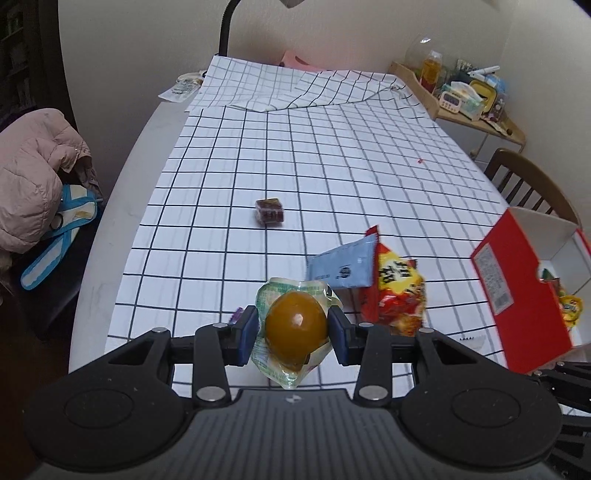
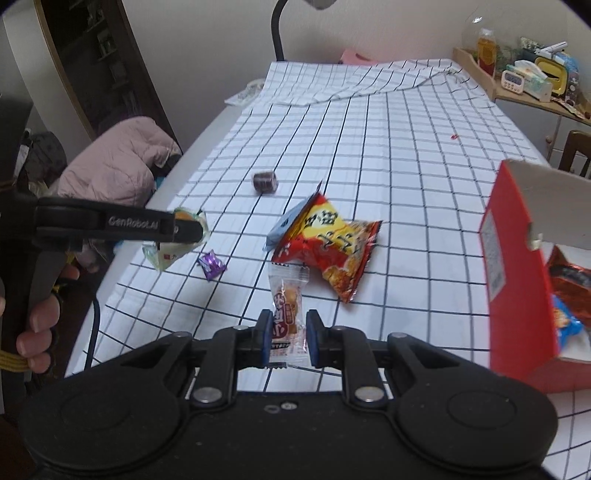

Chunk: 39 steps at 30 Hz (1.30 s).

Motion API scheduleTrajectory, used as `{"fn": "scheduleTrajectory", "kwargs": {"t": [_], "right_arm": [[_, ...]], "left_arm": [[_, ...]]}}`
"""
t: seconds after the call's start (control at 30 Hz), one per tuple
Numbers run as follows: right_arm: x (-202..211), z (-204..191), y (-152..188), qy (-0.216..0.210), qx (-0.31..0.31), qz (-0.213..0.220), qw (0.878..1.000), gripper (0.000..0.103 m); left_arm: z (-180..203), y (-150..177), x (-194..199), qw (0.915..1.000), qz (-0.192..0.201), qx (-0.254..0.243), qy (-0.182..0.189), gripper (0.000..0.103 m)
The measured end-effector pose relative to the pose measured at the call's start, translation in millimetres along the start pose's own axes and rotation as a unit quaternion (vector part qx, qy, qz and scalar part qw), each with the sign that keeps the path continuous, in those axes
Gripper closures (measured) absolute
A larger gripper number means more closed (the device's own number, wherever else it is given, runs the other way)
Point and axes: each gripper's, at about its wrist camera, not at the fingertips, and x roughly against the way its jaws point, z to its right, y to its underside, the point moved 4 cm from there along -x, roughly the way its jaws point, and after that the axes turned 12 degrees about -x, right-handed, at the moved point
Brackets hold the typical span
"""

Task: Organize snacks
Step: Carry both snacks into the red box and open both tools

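1. Gripping a vacuum-packed braised egg (image 1: 296,329) at the bottom centre of the left wrist view, the left gripper (image 1: 295,334) has its blue-padded fingers (image 1: 248,332) closed against both sides of the packet, which is held up off the checked cloth (image 1: 332,177).
2. Low in the centre of the right wrist view, the right gripper (image 2: 286,338) has its fingers (image 2: 264,338) pressed onto a small clear-wrapped snack (image 2: 287,317), whose far end points up the frame.
3. Just beyond the egg, right of centre in the left view, a red crisp bag (image 1: 397,295) lies on the cloth, overlapping a pale blue sachet (image 1: 341,267).
4. At the right edge of both views stands an open red box (image 1: 517,291); the right view shows packets already inside it.
5. Left of the red bag in the right view, a purple sweet (image 2: 211,264) lies alone on the cloth.
6. Further up, near the middle of both frames, a small dark wrapped block (image 1: 269,211) sits well apart from the other snacks.
7. Towards the top, the cloth is folded back over the bench (image 1: 122,206), a black lamp stem (image 1: 225,26) rises at the far edge, and a wooden shelf (image 1: 458,107) with clutter fills the upper right.
8. A pink jacket (image 1: 33,170) lies at the left edge.
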Motion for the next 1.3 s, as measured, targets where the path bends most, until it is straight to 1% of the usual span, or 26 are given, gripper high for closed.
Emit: {"fn": "scheduleTrajectory", "kwargs": {"t": [0.3, 0.63, 0.87, 1.0, 1.3], "right_arm": [[50, 25, -7, -0.004, 0.003, 0.019, 1.000, 0.085], [103, 79, -19, -0.003, -0.002, 0.046, 0.999, 0.085], [128, 129, -26, 0.005, -0.012, 0.059, 0.998, 0.085], [137, 157, -28, 0.007, -0.025, 0.065, 0.998, 0.085], [146, 220, -37, 0.020, -0.041, 0.069, 0.997, 0.085]], "left_arm": [[45, -8, 40, 0.9997, 0.016, -0.005, 0.018, 0.063], [122, -28, 69, 0.9981, 0.039, -0.027, 0.039, 0.063], [182, -40, 72, 0.9966, 0.040, -0.050, 0.053, 0.063], [213, -48, 69, 0.9960, 0.039, -0.061, 0.053, 0.063], [279, -66, 47, 0.9940, 0.034, -0.089, 0.053, 0.063]]}}
